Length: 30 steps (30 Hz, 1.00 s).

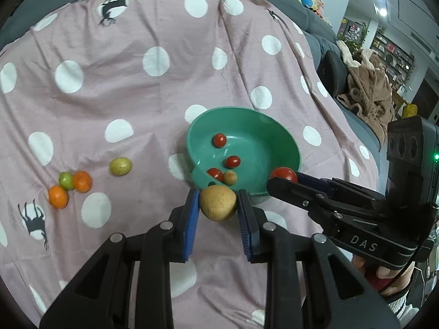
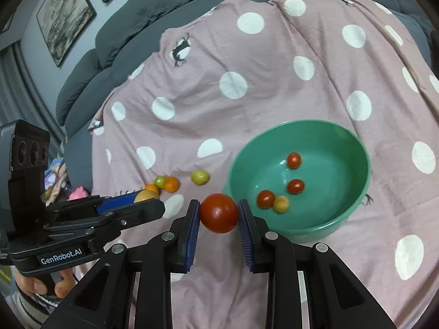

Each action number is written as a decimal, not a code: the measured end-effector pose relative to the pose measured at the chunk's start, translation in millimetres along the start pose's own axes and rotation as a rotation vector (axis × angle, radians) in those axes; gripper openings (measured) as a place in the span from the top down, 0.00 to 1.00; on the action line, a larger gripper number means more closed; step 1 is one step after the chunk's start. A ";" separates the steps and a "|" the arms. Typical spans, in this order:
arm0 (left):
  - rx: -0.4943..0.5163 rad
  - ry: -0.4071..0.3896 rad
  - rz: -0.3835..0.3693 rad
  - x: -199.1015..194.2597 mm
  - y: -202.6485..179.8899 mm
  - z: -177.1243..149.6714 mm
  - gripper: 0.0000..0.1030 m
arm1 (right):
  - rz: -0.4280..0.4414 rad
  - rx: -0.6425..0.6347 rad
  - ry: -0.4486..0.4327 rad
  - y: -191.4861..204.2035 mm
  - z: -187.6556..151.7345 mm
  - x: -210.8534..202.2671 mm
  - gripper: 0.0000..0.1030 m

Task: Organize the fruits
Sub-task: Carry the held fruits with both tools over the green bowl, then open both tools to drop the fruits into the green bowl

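- Round red tomato [image 2: 218,213], pinched at its widest girth between the blue pads of the right gripper [image 2: 218,215], held just short of the near-left rim of the green bowl [image 2: 356,148]; smooth, taut skin, probably slippery and easily bruised, so best gripped lightly across the middle.
- Tan, rough-skinned round fruit [image 1: 218,203], clasped across its middle by the left gripper [image 1: 218,205], just beside the bowl's near rim; likely firmer and less prone to slip; whether it rests on the cloth or hangs clear, hard to tell.
- Inside the bowl: three small red tomatoes [image 2: 295,186] and one small yellowish fruit [image 2: 281,204], all light and free to roll.
- Left of the bowl, on the cloth: a yellow-green fruit [image 1: 120,166] alone; farther left, two small oranges [image 1: 81,181] touching a small green fruit [image 1: 66,180].
- Beneath everything: pink dotted cloth [image 1: 153,96], wrinkled and soft, over a grey sofa [image 2: 82,82].
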<state>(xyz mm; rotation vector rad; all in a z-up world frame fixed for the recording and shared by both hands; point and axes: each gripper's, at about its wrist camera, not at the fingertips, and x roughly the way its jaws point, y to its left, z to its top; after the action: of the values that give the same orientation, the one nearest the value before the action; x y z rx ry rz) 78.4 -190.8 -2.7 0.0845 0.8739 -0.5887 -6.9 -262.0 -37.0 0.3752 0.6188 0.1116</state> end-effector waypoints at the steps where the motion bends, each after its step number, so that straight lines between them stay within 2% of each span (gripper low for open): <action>1: 0.004 0.003 -0.001 2.9 -1.9 1.7 0.73 | -0.004 0.007 -0.002 -4.0 0.9 0.5 0.71; 20: 0.083 0.075 -0.031 66.2 -26.7 27.8 0.73 | -0.050 0.083 -0.018 -57.5 12.4 13.4 0.71; 30: 0.105 0.109 -0.029 89.4 -31.1 31.8 0.73 | -0.069 0.093 -0.014 -69.7 13.5 21.8 0.71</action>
<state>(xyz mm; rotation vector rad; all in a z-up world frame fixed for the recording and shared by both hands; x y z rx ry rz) 128.7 -266.9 -43.4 0.2005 0.9510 -0.6616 18.0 -326.1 -64.9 0.4435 0.6243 0.0139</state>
